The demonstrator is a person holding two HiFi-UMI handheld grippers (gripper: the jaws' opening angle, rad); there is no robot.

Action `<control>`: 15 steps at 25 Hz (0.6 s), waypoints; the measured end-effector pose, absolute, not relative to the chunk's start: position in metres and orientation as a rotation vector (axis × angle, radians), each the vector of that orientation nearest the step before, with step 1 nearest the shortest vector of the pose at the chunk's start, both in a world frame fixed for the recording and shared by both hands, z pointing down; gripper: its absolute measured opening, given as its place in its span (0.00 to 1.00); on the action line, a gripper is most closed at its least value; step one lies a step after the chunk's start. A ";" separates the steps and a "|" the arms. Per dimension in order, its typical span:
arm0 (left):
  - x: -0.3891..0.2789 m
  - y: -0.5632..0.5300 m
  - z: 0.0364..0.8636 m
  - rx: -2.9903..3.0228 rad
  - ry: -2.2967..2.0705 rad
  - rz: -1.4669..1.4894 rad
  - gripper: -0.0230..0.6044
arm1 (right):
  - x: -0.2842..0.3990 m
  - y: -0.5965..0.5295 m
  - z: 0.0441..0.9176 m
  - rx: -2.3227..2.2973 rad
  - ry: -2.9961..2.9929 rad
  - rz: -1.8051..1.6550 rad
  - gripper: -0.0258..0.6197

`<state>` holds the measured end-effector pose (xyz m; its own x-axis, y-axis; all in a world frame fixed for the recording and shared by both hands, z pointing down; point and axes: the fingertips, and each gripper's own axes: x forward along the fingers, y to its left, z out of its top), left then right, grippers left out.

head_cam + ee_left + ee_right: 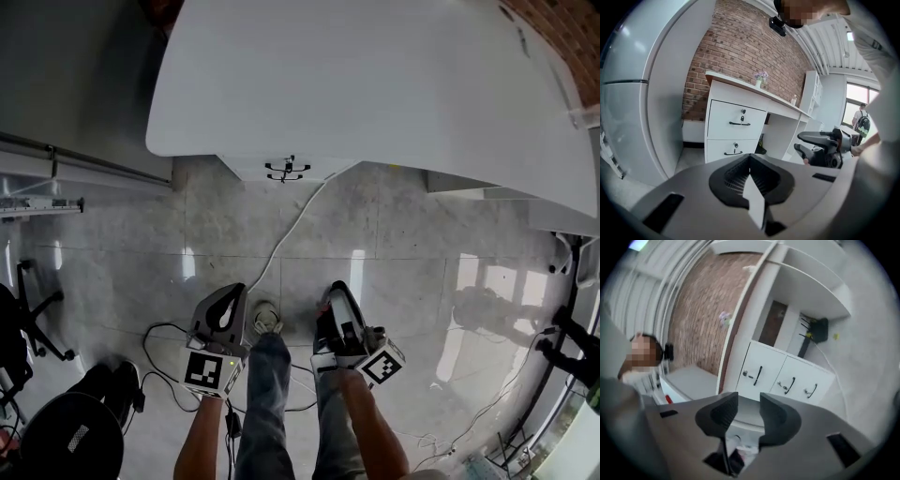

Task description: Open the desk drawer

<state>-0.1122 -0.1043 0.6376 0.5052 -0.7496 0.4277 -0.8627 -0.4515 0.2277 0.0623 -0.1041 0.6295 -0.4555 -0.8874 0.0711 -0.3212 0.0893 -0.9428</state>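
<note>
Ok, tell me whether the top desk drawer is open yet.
Shut. The top drawer sits flush with the lower drawer beneath it.

We wear blue-grey jeans point(267, 403). Our left gripper point(228, 295) and right gripper point(337, 292) are grey shells with black ribbed pads point(736, 176), each bearing a black-and-white marker cube point(211, 370).

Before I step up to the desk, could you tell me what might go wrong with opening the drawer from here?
The cable trails across the floor from the desk towards you, so stepping forward could snag it. A key hangs just above the top drawer's handle, and a careless approach might knock it. The left gripper is shut and would likely bump the handle unless opened first.
</note>
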 end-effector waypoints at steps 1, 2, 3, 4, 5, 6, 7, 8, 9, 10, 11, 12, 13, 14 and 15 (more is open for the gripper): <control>-0.112 -0.104 0.637 2.339 -1.328 0.369 0.06 | 0.062 -0.108 0.629 -1.121 1.761 -1.387 0.26; -0.111 -0.104 0.636 2.340 -1.326 0.367 0.06 | 0.060 -0.110 0.630 -1.087 1.741 -1.396 0.28; -0.109 -0.104 0.636 2.340 -1.325 0.365 0.06 | 0.056 -0.111 0.632 -1.079 1.760 -1.403 0.28; -0.109 -0.105 0.635 2.340 -1.327 0.361 0.06 | 0.052 -0.114 0.635 -1.083 1.788 -1.411 0.27; -0.108 -0.105 0.634 2.339 -1.331 0.357 0.06 | 0.049 -0.118 0.638 -1.086 1.802 -1.419 0.27; -0.108 -0.105 0.633 2.339 -1.335 0.354 0.06 | 0.047 -0.123 0.642 -1.084 1.797 -1.425 0.27; -0.108 -0.105 0.632 2.340 -1.336 0.352 0.06 | 0.045 -0.130 0.645 -1.080 1.782 -1.427 0.27; -0.108 -0.104 0.631 2.340 -1.337 0.352 0.06 | 0.044 -0.138 0.649 -1.074 1.766 -1.427 0.27; -0.108 -0.103 0.630 2.338 -1.338 0.352 0.06 | 0.043 -0.148 0.651 -1.067 1.753 -1.426 0.27; -0.108 -0.102 0.629 2.334 -1.340 0.351 0.06 | 0.042 -0.158 0.655 -1.059 1.743 -1.424 0.27; -0.109 -0.101 0.628 2.331 -1.341 0.351 0.06 | 0.041 -0.169 0.658 -1.052 1.735 -1.424 0.27; -0.110 -0.101 0.627 2.328 -1.343 0.353 0.06 | 0.040 -0.180 0.662 -1.047 1.727 -1.425 0.27; -0.112 -0.101 0.626 2.326 -1.345 0.354 0.06 | 0.038 -0.192 0.664 -1.042 1.724 -1.425 0.27; -0.113 -0.102 0.625 2.324 -1.350 0.351 0.06 | 0.035 -0.203 0.666 -1.037 1.726 -1.423 0.27; -0.115 -0.102 0.625 2.321 -1.356 0.347 0.06 | 0.032 -0.215 0.667 -1.031 1.731 -1.421 0.27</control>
<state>-0.1149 -0.1025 0.6251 0.4909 -0.7643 0.4182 -0.8712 -0.4305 0.2358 0.0322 -0.2146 0.6669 -0.4689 -0.8832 -0.0108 -0.1620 0.0980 -0.9819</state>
